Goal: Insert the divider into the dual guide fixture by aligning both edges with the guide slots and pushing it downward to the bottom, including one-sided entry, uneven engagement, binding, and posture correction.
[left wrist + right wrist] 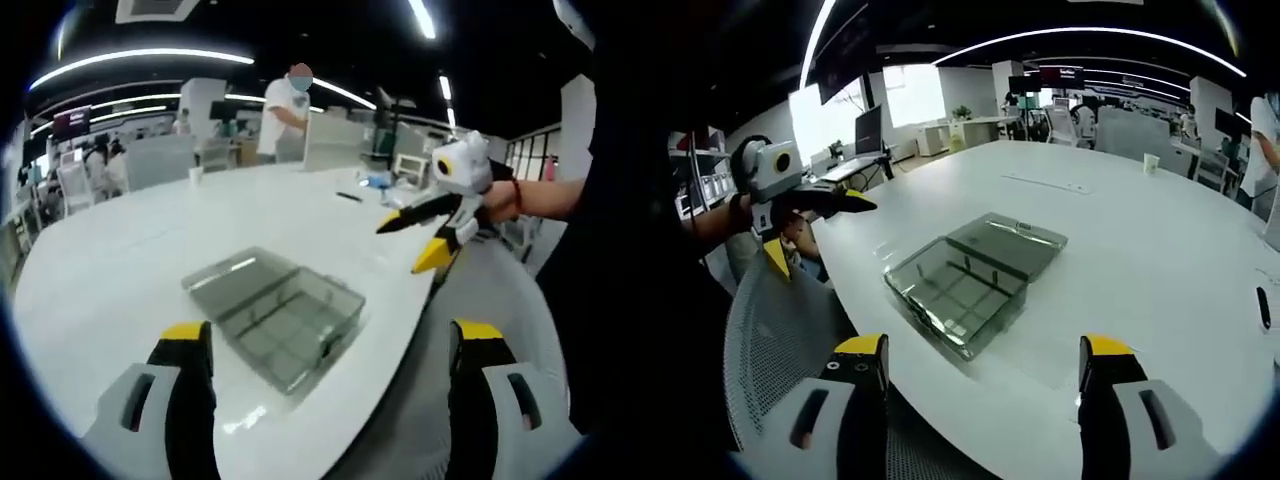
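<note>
Bright ceiling light strips [140,62], table [1140,230] glare, soft fisheye-bent edges.

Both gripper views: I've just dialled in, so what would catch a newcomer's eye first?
A clear plastic box with its lid folded open sits near the rounded edge of the white table, with ribs visible inside. Both tools hover open and empty off that edge: the right tool at the left view's right, the left tool at the right view's left.

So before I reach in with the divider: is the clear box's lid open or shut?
Open. The clear box shows its inner partitions uncovered, and the lid lies flat on the white table beside it.
</note>
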`<state>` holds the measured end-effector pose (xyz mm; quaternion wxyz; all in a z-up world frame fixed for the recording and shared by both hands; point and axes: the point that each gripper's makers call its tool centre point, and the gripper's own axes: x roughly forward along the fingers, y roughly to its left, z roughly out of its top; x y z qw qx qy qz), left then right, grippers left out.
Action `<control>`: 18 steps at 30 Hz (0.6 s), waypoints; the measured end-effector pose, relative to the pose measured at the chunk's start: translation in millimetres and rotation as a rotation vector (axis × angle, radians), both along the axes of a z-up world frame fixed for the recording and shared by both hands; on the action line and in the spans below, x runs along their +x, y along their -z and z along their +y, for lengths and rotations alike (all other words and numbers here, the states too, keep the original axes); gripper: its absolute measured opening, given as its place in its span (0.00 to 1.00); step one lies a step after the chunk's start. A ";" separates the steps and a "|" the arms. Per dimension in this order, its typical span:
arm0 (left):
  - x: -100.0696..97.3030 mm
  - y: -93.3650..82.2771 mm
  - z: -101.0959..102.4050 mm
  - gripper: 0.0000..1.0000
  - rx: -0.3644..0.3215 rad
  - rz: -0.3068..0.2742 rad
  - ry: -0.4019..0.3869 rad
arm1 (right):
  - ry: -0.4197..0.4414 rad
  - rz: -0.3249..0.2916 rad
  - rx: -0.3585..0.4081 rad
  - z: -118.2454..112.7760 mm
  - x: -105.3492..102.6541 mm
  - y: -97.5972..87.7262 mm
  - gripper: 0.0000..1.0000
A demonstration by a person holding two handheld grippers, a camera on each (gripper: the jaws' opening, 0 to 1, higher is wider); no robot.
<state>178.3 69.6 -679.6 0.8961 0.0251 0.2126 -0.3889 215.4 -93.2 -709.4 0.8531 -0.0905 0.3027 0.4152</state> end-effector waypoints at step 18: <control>4.2 -1.6 -35.9 0.95 0.023 0.011 0.056 | 0.042 0.029 -0.051 -18.9 6.4 15.9 0.68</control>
